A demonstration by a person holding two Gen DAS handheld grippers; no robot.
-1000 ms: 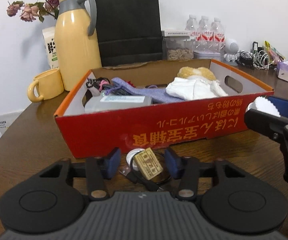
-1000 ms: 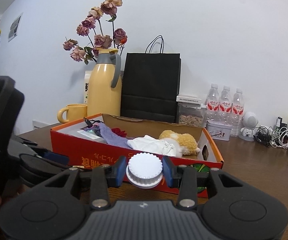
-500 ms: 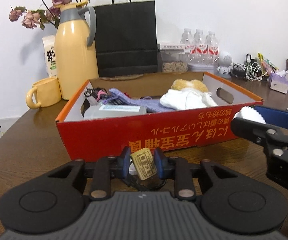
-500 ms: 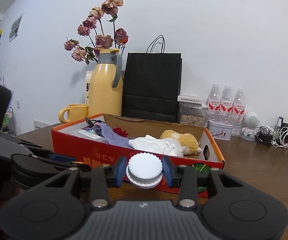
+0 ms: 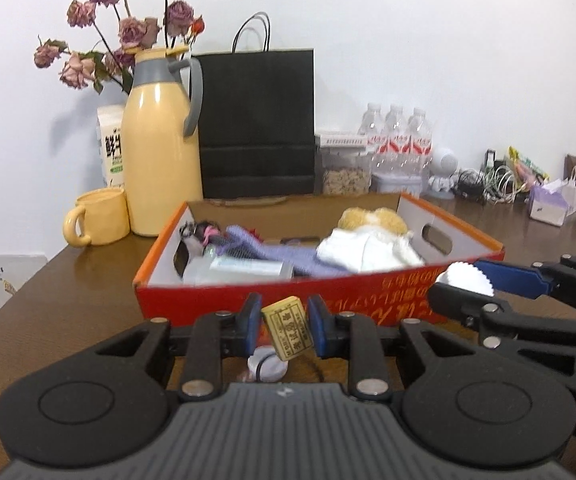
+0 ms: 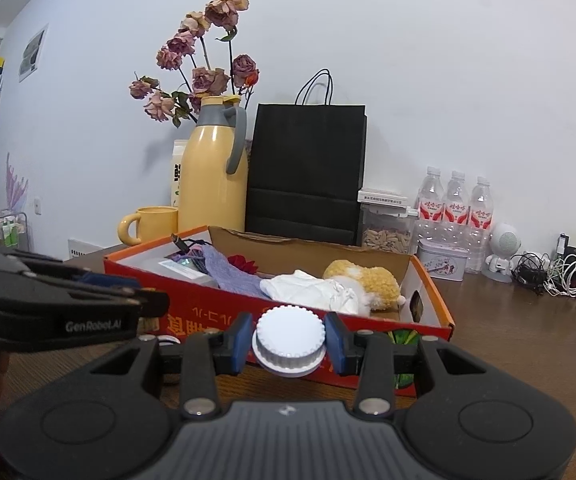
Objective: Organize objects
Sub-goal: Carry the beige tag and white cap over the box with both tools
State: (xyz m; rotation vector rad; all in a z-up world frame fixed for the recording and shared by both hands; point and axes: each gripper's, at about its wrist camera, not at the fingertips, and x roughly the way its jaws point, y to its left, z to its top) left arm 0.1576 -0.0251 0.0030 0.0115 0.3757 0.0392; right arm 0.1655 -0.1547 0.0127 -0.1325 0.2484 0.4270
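— Tag (image 5: 288, 328) first, the little yellow one with printed characters: it's pinched between the blue pads of the left gripper (image 5: 282, 326), clear of the table (image 5: 68, 292), with a black cord and a small white disc (image 5: 268, 365) dangling just under it.

— Why hold it up like that?

— My guess is it's headed for the box (image 5: 272, 302), which sits straight ahead of those fingers. Gripping the flat tag lets the loose cord hang free rather than snag.

— And the other hand?

— Right gripper (image 6: 289, 344) is clamped on a white ridged cap (image 6: 289, 340), squeezed across its rim, also held in front of the box's near wall. Probably waiting its turn for the same place.

— What's already in there?

— Beyond the near wall: a clear case, purple knitted cloth (image 5: 276, 256), a white cloth bundle (image 5: 367, 250), and a tan plush toy (image 5: 371, 218) toward the far corner.

— Anything readable?

— Yellow characters run along the box's red side, upside down from here; I can't make them out. The left gripper's body reads "GenRobot.AI" in the right-hand view. Farther back, past the box, stand a yellow mug (image 5: 96, 224), a yellow jug (image 5: 160, 160) with dried roses behind it, a carton with bold black characters, a black paper bag (image 5: 256, 124) and red-labelled water bottles (image 5: 401, 140) against the wall.
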